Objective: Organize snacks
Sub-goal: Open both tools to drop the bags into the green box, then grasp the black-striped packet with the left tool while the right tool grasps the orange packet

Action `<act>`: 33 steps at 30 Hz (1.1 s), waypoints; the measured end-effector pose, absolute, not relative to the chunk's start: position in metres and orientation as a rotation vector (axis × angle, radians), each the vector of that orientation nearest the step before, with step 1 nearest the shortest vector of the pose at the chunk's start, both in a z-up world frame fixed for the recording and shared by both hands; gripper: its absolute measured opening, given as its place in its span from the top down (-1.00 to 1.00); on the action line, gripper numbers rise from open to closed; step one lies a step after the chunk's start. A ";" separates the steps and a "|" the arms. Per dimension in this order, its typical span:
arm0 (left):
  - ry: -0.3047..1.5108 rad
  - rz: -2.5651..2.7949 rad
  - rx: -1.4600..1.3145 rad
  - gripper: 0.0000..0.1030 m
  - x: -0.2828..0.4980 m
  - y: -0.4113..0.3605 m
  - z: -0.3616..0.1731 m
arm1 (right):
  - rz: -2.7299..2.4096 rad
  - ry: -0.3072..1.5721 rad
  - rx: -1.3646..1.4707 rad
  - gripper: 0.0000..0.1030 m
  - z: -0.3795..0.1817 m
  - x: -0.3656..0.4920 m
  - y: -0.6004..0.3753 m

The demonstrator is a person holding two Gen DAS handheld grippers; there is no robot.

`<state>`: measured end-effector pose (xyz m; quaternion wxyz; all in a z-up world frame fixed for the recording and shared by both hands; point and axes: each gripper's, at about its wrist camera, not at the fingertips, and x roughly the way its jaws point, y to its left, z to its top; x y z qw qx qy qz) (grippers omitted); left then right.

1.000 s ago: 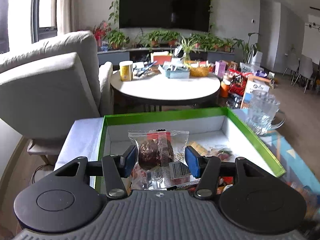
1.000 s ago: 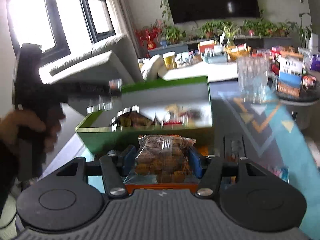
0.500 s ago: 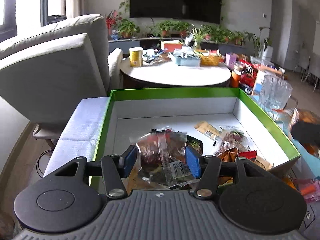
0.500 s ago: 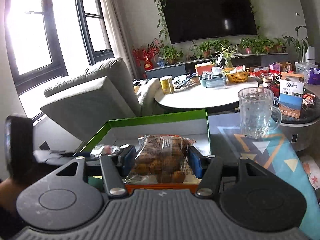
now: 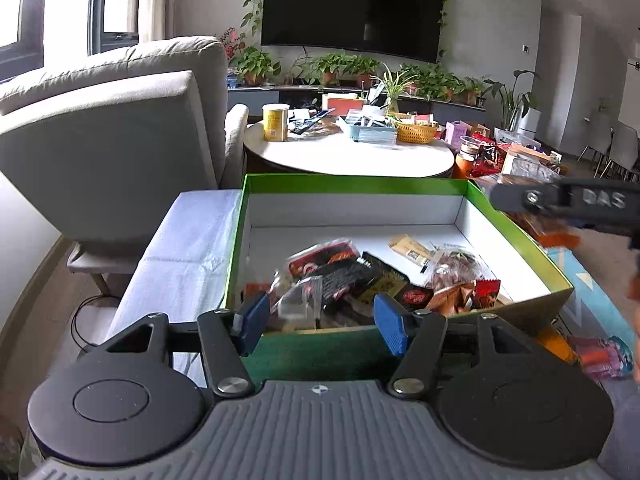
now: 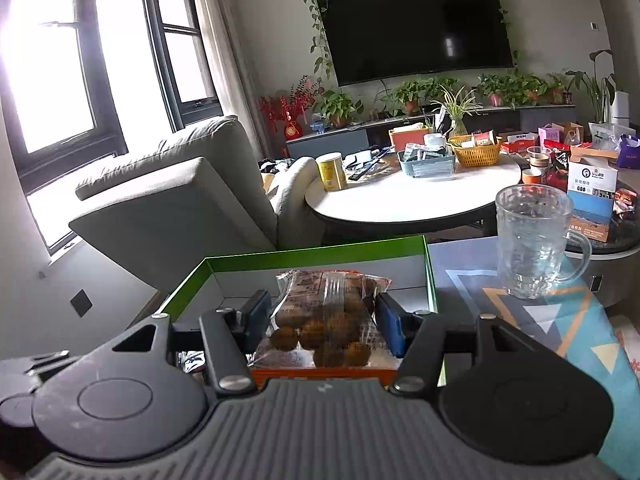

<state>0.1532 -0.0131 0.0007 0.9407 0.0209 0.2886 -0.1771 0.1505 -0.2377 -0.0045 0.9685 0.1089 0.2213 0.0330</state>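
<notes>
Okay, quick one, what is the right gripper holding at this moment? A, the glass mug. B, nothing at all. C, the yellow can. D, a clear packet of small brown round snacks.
D: in the right wrist view the right gripper has its pads closed on the sides of a clear packet of brown round snacks, held over the green box; the glass mug stands apart on the table.
</notes>
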 end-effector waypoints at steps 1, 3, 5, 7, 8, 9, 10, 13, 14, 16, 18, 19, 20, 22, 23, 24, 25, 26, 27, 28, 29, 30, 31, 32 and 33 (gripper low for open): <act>0.587 -0.361 0.042 -0.07 0.151 -0.011 0.000 | 0.065 0.450 0.218 -0.18 -0.006 0.153 -0.237; 0.571 -0.358 0.056 -0.07 0.146 -0.009 0.000 | 0.059 0.457 0.213 -0.18 -0.008 0.159 -0.235; 0.564 -0.356 0.066 -0.08 0.141 -0.007 0.001 | 0.046 0.468 0.210 -0.18 -0.012 0.165 -0.233; 0.569 -0.363 0.059 -0.08 0.138 -0.003 0.002 | 0.031 0.482 0.212 -0.18 -0.016 0.171 -0.233; 0.571 -0.360 0.054 -0.08 0.137 -0.001 0.002 | 0.024 0.490 0.215 -0.18 -0.018 0.174 -0.233; 0.571 -0.358 0.052 -0.08 0.136 0.001 0.003 | 0.017 0.498 0.217 -0.18 -0.020 0.176 -0.234; 0.572 -0.358 0.052 -0.08 0.135 0.002 0.003 | 0.009 0.504 0.218 -0.18 -0.022 0.178 -0.235; 0.578 -0.375 0.054 -0.08 0.131 0.003 0.003 | -0.008 0.522 0.213 -0.18 -0.027 0.182 -0.235; 0.585 -0.390 0.054 -0.08 0.130 0.003 0.002 | -0.013 0.527 0.208 -0.18 -0.029 0.183 -0.234; 0.600 -0.419 0.055 -0.08 0.126 0.002 0.000 | -0.018 0.540 0.197 -0.19 -0.033 0.183 -0.232; 0.616 -0.458 0.056 -0.08 0.123 -0.002 -0.004 | -0.015 0.559 0.194 -0.19 -0.037 0.184 -0.231; 0.626 -0.488 0.062 -0.08 0.120 -0.005 -0.005 | -0.013 0.569 0.192 -0.19 -0.038 0.184 -0.230; 0.631 -0.511 0.071 -0.08 0.119 -0.009 -0.007 | -0.013 0.577 0.190 -0.19 -0.039 0.183 -0.230; 0.629 -0.542 0.093 -0.08 0.114 -0.015 -0.008 | -0.018 0.591 0.184 -0.21 -0.041 0.182 -0.229; 0.632 -0.555 0.101 -0.08 0.113 -0.018 -0.009 | -0.017 0.591 0.183 -0.25 -0.040 0.181 -0.229; 0.641 -0.564 0.104 -0.08 0.112 -0.020 -0.010 | -0.018 0.582 0.185 -0.34 -0.039 0.179 -0.230; 0.649 -0.568 0.101 -0.08 0.111 -0.022 -0.011 | -0.021 0.572 0.190 -0.40 -0.038 0.176 -0.231; 0.656 -0.572 0.095 -0.08 0.111 -0.023 -0.013 | -0.028 0.561 0.193 -0.50 -0.036 0.173 -0.231; 0.662 -0.578 0.089 -0.08 0.110 -0.025 -0.013 | -0.033 0.548 0.195 -0.55 -0.034 0.170 -0.232; 0.666 -0.586 0.082 -0.08 0.109 -0.027 -0.013 | -0.036 0.536 0.195 -0.55 -0.031 0.167 -0.233; 0.670 -0.593 0.076 -0.08 0.109 -0.029 -0.014 | -0.036 0.530 0.194 -0.56 -0.029 0.164 -0.235; 0.675 -0.598 0.073 -0.08 0.109 -0.031 -0.014 | -0.036 0.525 0.195 -0.56 -0.027 0.161 -0.236; 0.683 -0.603 0.073 -0.08 0.109 -0.035 -0.015 | -0.038 0.519 0.199 -0.56 -0.025 0.157 -0.238; 0.691 -0.608 0.080 -0.08 0.109 -0.038 -0.016 | -0.038 0.515 0.205 -0.56 -0.024 0.153 -0.240; 0.701 -0.609 0.089 -0.08 0.110 -0.041 -0.018 | -0.036 0.514 0.211 -0.56 -0.023 0.150 -0.242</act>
